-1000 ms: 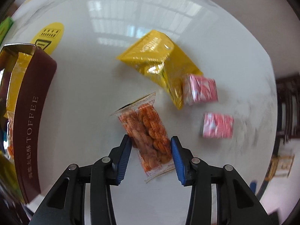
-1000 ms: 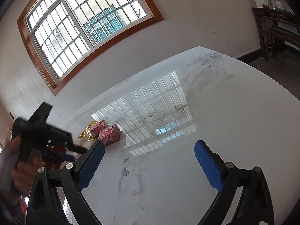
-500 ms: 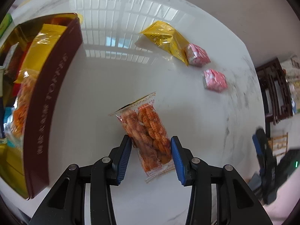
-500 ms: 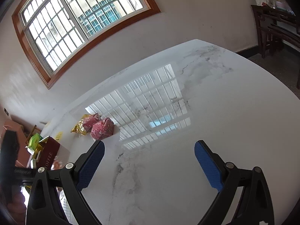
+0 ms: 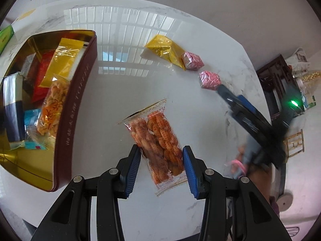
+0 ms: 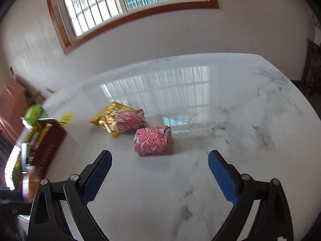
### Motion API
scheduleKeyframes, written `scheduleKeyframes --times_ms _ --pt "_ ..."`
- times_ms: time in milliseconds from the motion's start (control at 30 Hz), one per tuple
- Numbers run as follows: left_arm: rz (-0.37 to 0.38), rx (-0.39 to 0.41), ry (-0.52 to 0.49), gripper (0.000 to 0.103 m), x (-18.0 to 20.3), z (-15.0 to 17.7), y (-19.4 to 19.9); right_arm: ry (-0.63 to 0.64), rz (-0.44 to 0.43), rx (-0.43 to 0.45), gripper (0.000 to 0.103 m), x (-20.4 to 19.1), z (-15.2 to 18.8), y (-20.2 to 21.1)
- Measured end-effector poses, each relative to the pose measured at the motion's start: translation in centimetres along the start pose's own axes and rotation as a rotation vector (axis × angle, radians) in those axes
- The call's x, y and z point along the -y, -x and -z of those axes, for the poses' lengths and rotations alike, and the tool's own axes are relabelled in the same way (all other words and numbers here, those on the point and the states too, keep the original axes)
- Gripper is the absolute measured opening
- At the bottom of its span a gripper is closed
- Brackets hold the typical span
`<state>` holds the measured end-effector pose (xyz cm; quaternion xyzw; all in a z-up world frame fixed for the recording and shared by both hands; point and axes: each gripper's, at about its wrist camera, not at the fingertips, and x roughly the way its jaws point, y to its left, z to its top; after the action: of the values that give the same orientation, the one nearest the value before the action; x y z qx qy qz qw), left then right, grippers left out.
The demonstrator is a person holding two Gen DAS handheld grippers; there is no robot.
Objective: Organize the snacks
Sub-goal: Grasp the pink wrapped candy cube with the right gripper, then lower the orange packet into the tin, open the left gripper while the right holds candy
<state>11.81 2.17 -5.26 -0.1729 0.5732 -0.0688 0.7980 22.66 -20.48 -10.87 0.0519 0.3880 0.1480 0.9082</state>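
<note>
My left gripper (image 5: 161,161) is shut on a clear packet of orange crackers (image 5: 155,138) and holds it above the white marble table (image 5: 124,80). A dark red toffee tin (image 5: 77,108) with several snacks in it lies at the left. A yellow packet (image 5: 167,49) and two pink wrapped packets (image 5: 192,60) (image 5: 210,79) lie further back. My right gripper (image 6: 159,175) is open and empty, just short of the nearer pink packet (image 6: 153,140). The other pink packet (image 6: 130,120) and the yellow packet (image 6: 106,118) lie behind it. The tin (image 6: 48,150) is blurred at the left.
A green box (image 5: 5,38) and a yellow label (image 5: 24,16) lie at the table's far left corner. The right gripper's body (image 5: 252,120) reaches over the table from the right. Dark wooden furniture (image 5: 276,80) stands beyond the table's right edge.
My left gripper has lifted and pulled back with the cracker packet, bringing the tin's inside into view. My right gripper has swung left and down toward the pink packets.
</note>
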Motion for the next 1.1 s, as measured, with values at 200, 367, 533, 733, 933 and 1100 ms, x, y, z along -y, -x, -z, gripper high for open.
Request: scheduleKeyframes --times_ms 200,367,533,733,933,1100 --pt "0.022 0.016 -0.014 0.044 -0.5 0.1 1.3 0.022 0.029 -0.03 0.08 -0.5 -1.2 -2.4" --pt "0.032 0.026 -0.022 0.044 -0.5 0.4 1.9 0.079 0.055 -0.094 0.045 -0.9 -1.0 -3.4" --pt "0.039 0.046 -0.011 0.044 -1.3 0.4 3.4 -0.063 0.091 -0.033 0.045 3.1 0.4 -0.5" --pt "0.022 0.09 0.011 0.044 -3.4 0.5 6.9 -0.27 0.219 0.029 0.045 9.3 3.3 3.8" --pt "-0.023 0.164 0.081 0.044 -8.2 0.3 11.6 -0.273 0.29 -0.002 0.045 10.0 4.2 4.2" --pt "-0.097 0.204 0.111 0.044 -12.1 0.5 14.0 -0.258 0.306 -0.012 0.045 10.0 4.2 4.5"
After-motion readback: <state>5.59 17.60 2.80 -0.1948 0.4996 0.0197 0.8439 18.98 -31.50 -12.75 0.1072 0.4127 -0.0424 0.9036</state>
